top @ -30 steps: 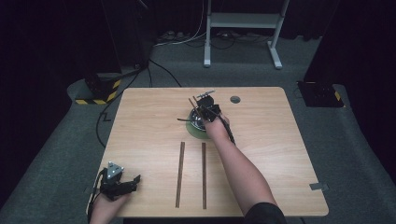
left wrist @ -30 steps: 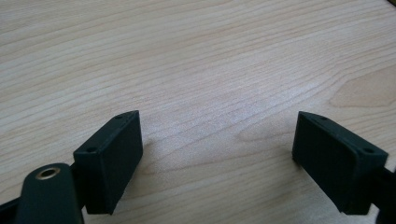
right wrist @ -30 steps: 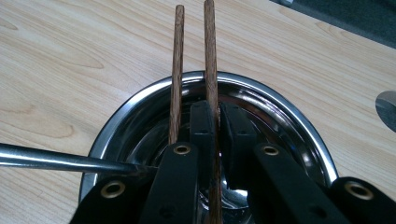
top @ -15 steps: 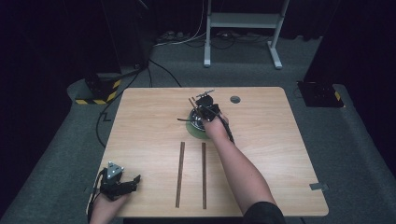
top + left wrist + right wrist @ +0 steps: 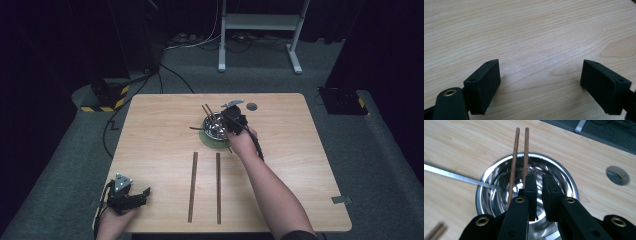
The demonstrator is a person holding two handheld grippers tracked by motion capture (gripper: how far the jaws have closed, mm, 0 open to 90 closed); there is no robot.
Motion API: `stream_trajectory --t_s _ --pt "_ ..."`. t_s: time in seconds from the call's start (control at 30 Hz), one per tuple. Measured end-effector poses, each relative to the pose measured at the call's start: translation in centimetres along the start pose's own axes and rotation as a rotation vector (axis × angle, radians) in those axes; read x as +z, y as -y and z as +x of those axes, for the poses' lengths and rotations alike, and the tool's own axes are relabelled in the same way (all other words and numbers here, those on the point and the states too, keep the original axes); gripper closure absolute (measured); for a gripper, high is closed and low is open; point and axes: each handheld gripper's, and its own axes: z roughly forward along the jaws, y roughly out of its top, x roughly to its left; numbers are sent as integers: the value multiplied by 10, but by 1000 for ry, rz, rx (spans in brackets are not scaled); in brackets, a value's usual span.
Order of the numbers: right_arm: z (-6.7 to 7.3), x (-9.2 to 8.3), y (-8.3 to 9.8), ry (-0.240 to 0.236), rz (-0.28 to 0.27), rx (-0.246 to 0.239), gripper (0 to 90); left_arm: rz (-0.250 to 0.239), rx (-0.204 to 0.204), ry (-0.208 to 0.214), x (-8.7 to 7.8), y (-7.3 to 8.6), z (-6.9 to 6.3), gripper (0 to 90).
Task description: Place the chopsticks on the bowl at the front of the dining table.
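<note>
A shiny steel bowl point(image 5: 212, 127) point(image 5: 499, 192) stands on a green mat point(image 5: 207, 143) at the middle of the wooden table point(image 5: 300, 165). Two brown chopsticks point(image 5: 208, 113) point(image 5: 514, 157) lean in it and stick out past its far rim. My right gripper point(image 5: 223, 128) point(image 5: 539, 178) hangs over the bowl. Its jaws have just closed a little and stand shut with nothing between them; the chopsticks pass beside the left jaw. A thin metal strip point(image 5: 451, 175) lies across the bowl's left rim. My left gripper point(image 5: 144, 195) point(image 5: 540, 75) rests open over bare wood at the front left corner.
Two long brown sticks point(image 5: 192, 185) point(image 5: 218, 186) lie side by side on the table in front of the bowl. A round hole point(image 5: 251, 106) point(image 5: 617, 175) sits in the tabletop behind the bowl on the right. Cables and a metal stand are on the floor beyond.
My right gripper has shifted slightly to the right over the bowl. The left gripper has stayed in place.
</note>
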Motion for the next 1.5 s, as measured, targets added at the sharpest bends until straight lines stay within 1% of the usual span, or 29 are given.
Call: stream_trajectory --t_s 0.07,0.1,0.17,0.2,0.23,0.27,0.33,0.37,0.4,0.43,0.47,0.5,0.53,0.6,0.67,0.7,0.83,0.9,0.97,1.0,1.03,1.13,1.17,1.3,1.33,1.37,1.5 --pt "-4 -11 13 -4 -19 -19 837 -4 8 0 0 0 -1 218" --pt "-7 -16 19 -6 -23 -30 838 -14 -1 -1 0 0 -2 230" --pt "-9 -26 32 -5 -37 -46 837 -19 8 4 0 0 -2 286" --pt "-11 -29 38 -5 -48 -53 838 -19 1 1 0 -1 -2 304" --pt "-13 -32 45 -20 -49 -56 837 -11 -2 -7 -1 -1 -1 328" --pt "-15 -35 50 -30 -61 -67 837 -11 -10 -11 -1 -2 -1 353" --pt "-17 -38 61 -31 -67 -73 838 11 -17 -18 -1 -6 -1 395" --pt "-18 -38 65 -40 -69 -73 840 24 -32 -12 -1 -8 -1 418" --pt "-19 -39 70 -45 -72 -71 841 28 -43 1 0 -12 -3 436" --pt "-20 -41 74 -50 -76 -65 841 29 -41 4 0 -14 -4 450" --pt "-21 -41 77 -52 -81 -62 841 30 -36 10 2 -17 -8 465" --pt "-21 -42 80 -53 -86 -51 840 29 -23 16 3 -21 -12 486" --pt "-22 -43 82 -56 -87 -53 836 26 -7 15 4 -26 -17 506" --pt "-24 -45 87 -57 -98 -48 819 7 43 5 7 -39 -27 554" --pt "-26 -46 90 -66 -103 -36 815 -19 67 12 10 -55 -39 596" --pt "-28 -48 92 -67 -103 -30 815 -28 76 16 11 -61 -43 613" --pt "-33 -51 94 -74 -112 -15 820 -77 82 37 22 -89 -63 660" --pt "-35 -52 94 -79 -118 -14 822 -87 98 40 29 -101 -71 681" --pt "-36 -52 95 -80 -122 -14 826 -100 85 53 36 -112 -78 707" --pt "-37 -52 95 -82 -121 -11 828 -112 85 55 39 -116 -82 713" --pt "-37 -52 95 -84 -118 -10 828 -113 95 51 42 -120 -85 723" --pt "-38 -52 95 -87 -118 -9 827 -124 104 51 52 -131 -95 735" --pt "-38 -52 95 -87 -119 -8 827 -127 97 54 54 -133 -98 737" --pt "-37 -52 95 -93 -126 -3 824 -147 93 63 65 -142 -108 734" --pt "-37 -52 95 -94 -129 -11 820 -146 93 61 68 -144 -111 724" --pt "-36 -51 95 -93 -133 -10 816 -152 82 65 71 -147 -113 724" --pt "-35 -48 94 -87 -129 -7 788 -155 72 79 82 -155 -122 724"
